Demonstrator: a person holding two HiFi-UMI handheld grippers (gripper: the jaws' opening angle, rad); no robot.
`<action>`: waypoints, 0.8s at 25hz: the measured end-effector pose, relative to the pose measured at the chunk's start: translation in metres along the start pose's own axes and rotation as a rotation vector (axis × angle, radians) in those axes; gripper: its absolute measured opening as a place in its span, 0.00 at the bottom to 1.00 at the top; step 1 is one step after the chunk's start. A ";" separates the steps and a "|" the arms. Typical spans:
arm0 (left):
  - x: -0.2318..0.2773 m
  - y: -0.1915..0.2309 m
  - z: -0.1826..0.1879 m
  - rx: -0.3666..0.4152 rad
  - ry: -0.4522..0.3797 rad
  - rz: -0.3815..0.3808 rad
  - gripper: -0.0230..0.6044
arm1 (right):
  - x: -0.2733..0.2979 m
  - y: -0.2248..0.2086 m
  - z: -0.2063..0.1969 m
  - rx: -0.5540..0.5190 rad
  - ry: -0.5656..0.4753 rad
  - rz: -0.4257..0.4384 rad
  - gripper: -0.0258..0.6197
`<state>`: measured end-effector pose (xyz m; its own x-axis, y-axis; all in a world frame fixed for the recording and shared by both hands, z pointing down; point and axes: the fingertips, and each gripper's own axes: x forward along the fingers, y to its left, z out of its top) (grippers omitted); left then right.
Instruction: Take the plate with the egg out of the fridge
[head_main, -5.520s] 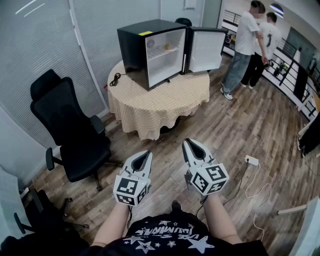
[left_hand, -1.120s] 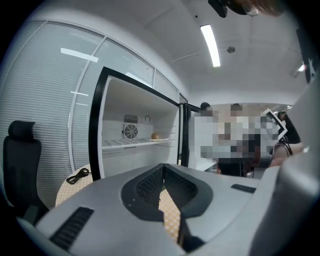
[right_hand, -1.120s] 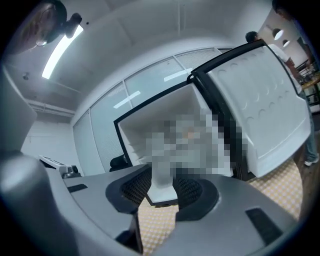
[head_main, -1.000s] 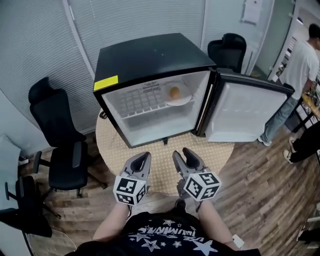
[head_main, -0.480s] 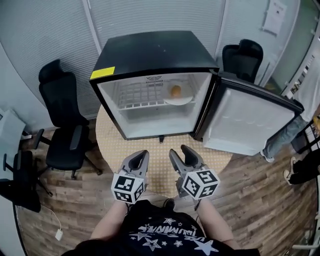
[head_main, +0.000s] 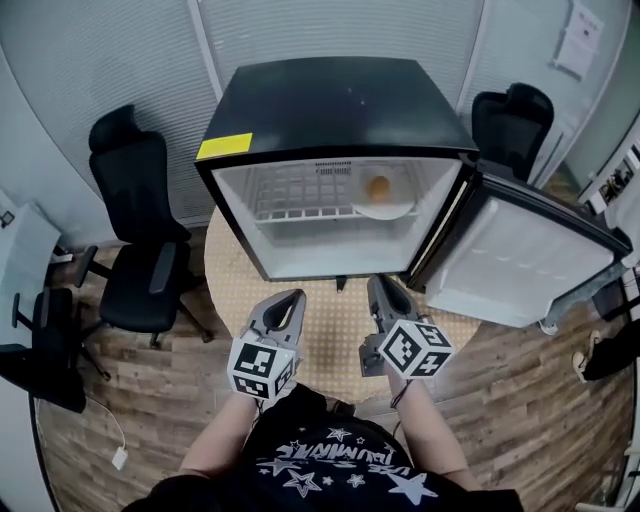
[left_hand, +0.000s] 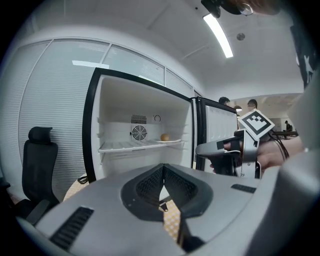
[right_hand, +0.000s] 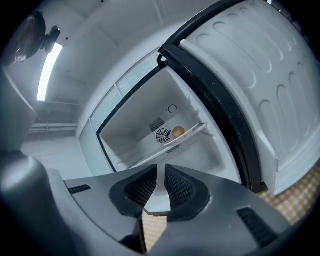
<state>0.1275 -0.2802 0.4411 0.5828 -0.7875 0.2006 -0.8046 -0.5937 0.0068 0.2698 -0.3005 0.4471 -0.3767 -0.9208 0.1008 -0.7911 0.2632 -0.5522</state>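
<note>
On wire shelf (head_main: 300, 205), upper right inside open fridge (head_main: 330, 110): plate (head_main: 385, 210) with egg (head_main: 379, 187). In front of fridge, well short of plate: left gripper (head_main: 293, 297), jaws together, empty. Alongside, right gripper (head_main: 380, 284), jaws closing to narrow gap, nothing between.

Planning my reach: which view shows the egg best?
Head view: the egg sits in plain sight on its plate on the shelf. Left gripper view shows it small and far; right gripper view likewise, with the scene tilted.
</note>
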 end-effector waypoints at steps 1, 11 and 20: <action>0.004 0.006 0.003 0.000 -0.005 -0.003 0.05 | 0.006 -0.002 0.004 0.000 -0.009 -0.012 0.13; 0.054 0.036 0.018 0.025 -0.028 -0.070 0.05 | 0.058 -0.021 0.034 0.228 -0.067 -0.032 0.19; 0.073 0.041 0.007 0.029 0.004 -0.118 0.05 | 0.076 -0.038 0.057 0.291 -0.130 -0.104 0.24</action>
<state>0.1381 -0.3629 0.4487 0.6726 -0.7114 0.2037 -0.7269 -0.6867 0.0023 0.2989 -0.3968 0.4287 -0.2216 -0.9724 0.0727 -0.6444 0.0901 -0.7594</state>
